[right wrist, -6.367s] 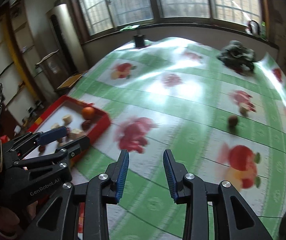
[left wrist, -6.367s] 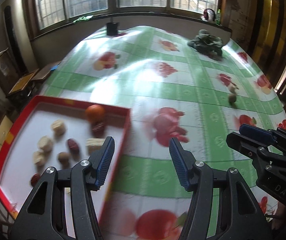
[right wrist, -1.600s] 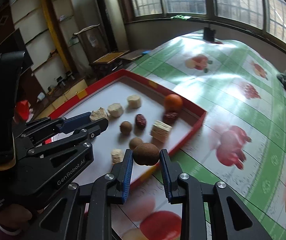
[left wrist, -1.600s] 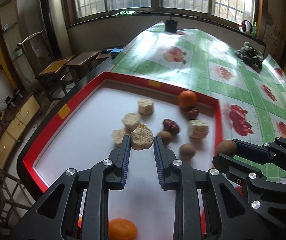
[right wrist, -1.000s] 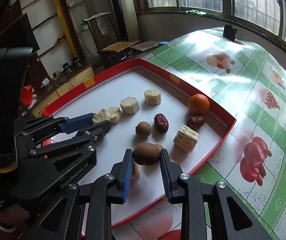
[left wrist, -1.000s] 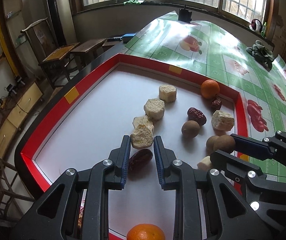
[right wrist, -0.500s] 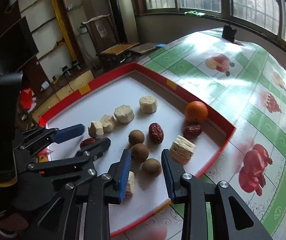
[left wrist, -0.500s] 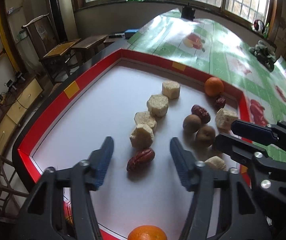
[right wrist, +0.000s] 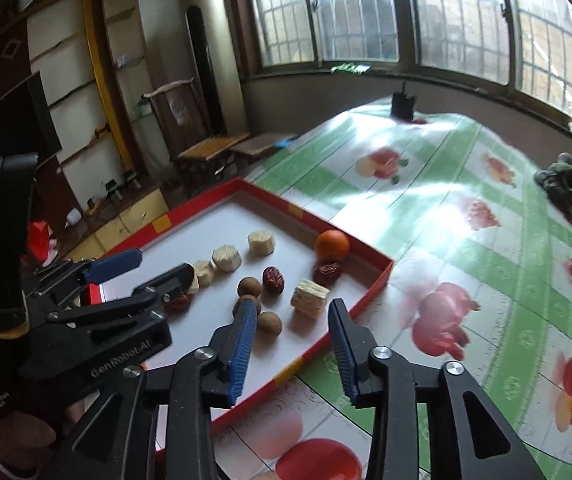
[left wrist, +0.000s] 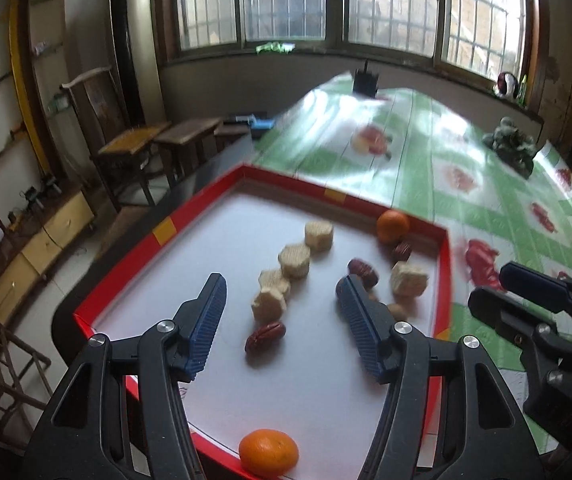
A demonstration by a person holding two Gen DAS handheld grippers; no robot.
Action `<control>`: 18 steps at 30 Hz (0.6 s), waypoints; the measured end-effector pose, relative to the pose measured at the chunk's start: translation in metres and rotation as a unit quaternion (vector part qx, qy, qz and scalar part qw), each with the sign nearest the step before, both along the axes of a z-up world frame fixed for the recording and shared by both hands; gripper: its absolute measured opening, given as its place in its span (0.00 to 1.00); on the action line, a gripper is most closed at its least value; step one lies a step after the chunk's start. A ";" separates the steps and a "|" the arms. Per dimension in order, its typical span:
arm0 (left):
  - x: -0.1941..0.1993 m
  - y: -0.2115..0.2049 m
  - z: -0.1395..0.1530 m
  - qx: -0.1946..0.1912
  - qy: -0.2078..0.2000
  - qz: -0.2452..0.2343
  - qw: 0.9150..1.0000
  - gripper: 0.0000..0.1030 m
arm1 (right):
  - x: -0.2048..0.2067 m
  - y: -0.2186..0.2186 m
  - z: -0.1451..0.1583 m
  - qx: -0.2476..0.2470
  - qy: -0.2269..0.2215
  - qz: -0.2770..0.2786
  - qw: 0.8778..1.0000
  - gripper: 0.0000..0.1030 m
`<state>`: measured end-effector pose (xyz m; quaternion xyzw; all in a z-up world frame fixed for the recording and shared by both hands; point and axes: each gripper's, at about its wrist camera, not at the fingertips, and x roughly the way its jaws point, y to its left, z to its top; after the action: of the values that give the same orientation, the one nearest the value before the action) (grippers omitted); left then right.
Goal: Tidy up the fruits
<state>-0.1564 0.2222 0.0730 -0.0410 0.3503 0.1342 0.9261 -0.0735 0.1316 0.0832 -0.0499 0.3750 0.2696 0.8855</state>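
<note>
A red-rimmed white tray [left wrist: 202, 200] [right wrist: 369, 292] holds the fruit. Pale chunks form a row [left wrist: 293, 260] [right wrist: 226, 257], ending at the chunk [left wrist: 268, 304] nearest my left gripper. A red date [left wrist: 265, 336] lies by it. Three brown round fruits [right wrist: 270, 322] sit together, with dates [right wrist: 273, 279], a pale block [right wrist: 309, 297] and oranges [left wrist: 393, 225] [left wrist: 268, 456]. My left gripper [left wrist: 282, 320] is open and empty above the tray. My right gripper [right wrist: 290, 340] is open and empty over the tray's near edge.
The table wears a green and white cloth printed with fruit [right wrist: 445, 320]. A dark green clump [right wrist: 565, 188] lies at its far right, a black holder [right wrist: 402, 105] at the far end. Wooden chairs [left wrist: 138, 148] stand beside the table on the left.
Both grippers let go of their loads: the pale chunk now lies at the row's end, the brown fruit beside two others. Both have since opened wide and drawn back.
</note>
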 end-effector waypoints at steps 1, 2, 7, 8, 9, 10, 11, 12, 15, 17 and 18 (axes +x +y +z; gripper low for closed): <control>-0.003 -0.003 0.004 0.001 -0.005 -0.006 1.000 0.58 | -0.004 -0.004 0.003 0.004 -0.005 -0.003 1.000 0.40; -0.004 -0.005 0.007 0.003 -0.008 -0.010 1.000 0.58 | -0.007 -0.006 0.005 0.006 -0.008 -0.004 1.000 0.41; -0.013 -0.013 0.014 -0.002 -0.015 -0.018 1.000 0.58 | -0.017 -0.014 0.010 0.011 -0.013 -0.004 1.000 0.41; -0.014 -0.015 0.015 -0.002 -0.015 -0.018 1.000 0.58 | -0.019 -0.015 0.011 0.011 -0.014 -0.004 1.000 0.41; -0.016 -0.016 0.016 -0.001 -0.016 -0.018 1.000 0.58 | -0.020 -0.016 0.011 0.010 -0.014 -0.003 1.000 0.41; -0.016 -0.016 0.016 -0.001 -0.016 -0.018 1.000 0.58 | -0.022 -0.017 0.011 0.010 -0.014 -0.002 1.000 0.41; -0.017 -0.016 0.017 -0.001 -0.017 -0.019 1.000 0.58 | -0.024 -0.018 0.012 0.010 -0.014 -0.001 1.000 0.41; -0.018 -0.018 0.018 0.001 -0.017 -0.017 1.000 0.58 | -0.025 -0.018 0.012 0.010 -0.016 -0.001 1.000 0.41; -0.018 -0.020 0.017 0.006 -0.014 -0.012 1.000 0.58 | -0.026 -0.018 0.012 0.009 -0.015 0.000 1.000 0.41; -0.018 -0.020 0.016 0.003 -0.014 -0.012 1.000 0.58 | -0.027 -0.019 0.012 0.009 -0.016 0.000 1.000 0.41; -0.018 -0.020 0.016 0.001 -0.013 -0.012 1.000 0.58 | -0.026 -0.019 0.012 0.009 -0.016 0.000 1.000 0.41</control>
<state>-0.1745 0.2022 0.0891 -0.0373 0.3381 0.1226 0.9323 -0.0999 0.1130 0.0949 -0.0460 0.3580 0.2726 0.8919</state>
